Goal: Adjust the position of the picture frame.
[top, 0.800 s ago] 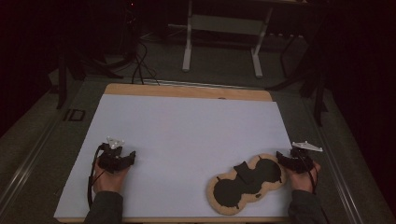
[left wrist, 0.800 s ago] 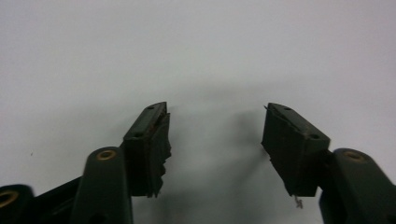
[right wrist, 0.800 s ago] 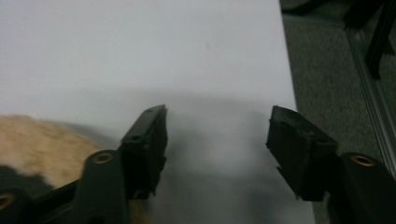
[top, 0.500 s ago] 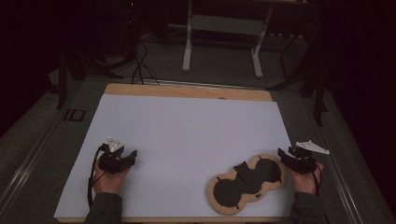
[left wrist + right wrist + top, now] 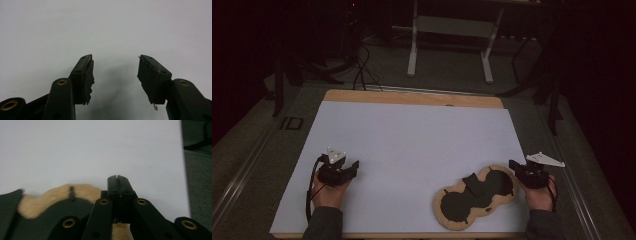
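Two grippers are seen | right gripper (image 5: 117, 178): jaws clamped on the rim of the wooden board (image 5: 478, 195), gripped at its right end | left gripper (image 5: 115, 68): jaws spread apart, nothing between them, held well left of the board | board is laid on the white sheet (image 5: 412, 145), near its front right corner

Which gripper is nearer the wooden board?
Right. The right gripper sits at the wooden board's right end, jaws shut on its rim. The left gripper rests open on the white sheet, well apart from it.
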The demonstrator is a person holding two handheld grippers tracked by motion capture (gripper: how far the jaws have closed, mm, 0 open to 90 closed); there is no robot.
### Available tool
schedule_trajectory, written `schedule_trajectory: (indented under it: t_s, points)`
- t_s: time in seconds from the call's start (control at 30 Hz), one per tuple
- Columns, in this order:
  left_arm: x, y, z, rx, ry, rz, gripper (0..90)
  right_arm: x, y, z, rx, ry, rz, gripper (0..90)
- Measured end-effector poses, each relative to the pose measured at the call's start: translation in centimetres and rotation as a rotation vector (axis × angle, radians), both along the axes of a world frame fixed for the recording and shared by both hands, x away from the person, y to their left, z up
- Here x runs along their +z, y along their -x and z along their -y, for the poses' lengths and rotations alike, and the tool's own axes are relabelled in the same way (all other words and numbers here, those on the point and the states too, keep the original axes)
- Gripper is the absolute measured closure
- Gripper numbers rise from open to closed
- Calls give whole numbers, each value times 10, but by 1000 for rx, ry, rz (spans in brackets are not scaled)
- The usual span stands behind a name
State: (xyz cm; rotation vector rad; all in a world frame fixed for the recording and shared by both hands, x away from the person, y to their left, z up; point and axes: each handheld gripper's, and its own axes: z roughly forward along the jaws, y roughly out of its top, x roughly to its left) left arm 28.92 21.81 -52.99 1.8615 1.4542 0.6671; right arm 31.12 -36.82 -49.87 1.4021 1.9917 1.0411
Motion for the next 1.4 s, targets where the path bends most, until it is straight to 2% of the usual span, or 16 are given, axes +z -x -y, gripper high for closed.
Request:
schedule_trajectory:
  t_s: [0.27,0.53,0.9,1.07,1.1,1.13,1.17,1.27,1.3,1.33,1.4]
  points:
    - [0,0,-1,6,-7,-2,467,-1,9,-12,113,11,-26,900]
    - [0,1,-2,8,-5,-1,473,-2,19,-37,208,42,-36,900]
    - [0,0,-2,4,-9,-8,479,-5,32,-57,295,56,-66,899]
    - [0,0,-1,4,-12,-8,479,-7,38,-63,312,55,-79,898]
    - [0,0,-2,7,-18,-9,479,-7,40,-67,310,50,-87,850]
    - [0,0,-2,7,-18,-9,479,-7,40,-67,310,50,-87,850]
    - [0,0,-2,9,-19,-10,479,-8,41,-70,302,37,-89,773]
    - [0,0,-2,12,-21,-10,479,-8,41,-73,308,34,-96,724]
    - [0,0,-3,12,-23,-12,479,-8,42,-77,310,29,-99,636]
    - [0,0,-3,15,-25,-12,479,-8,42,-77,310,29,-99,636]
    - [0,1,-3,17,-27,-12,477,-8,43,-80,295,32,-101,566]
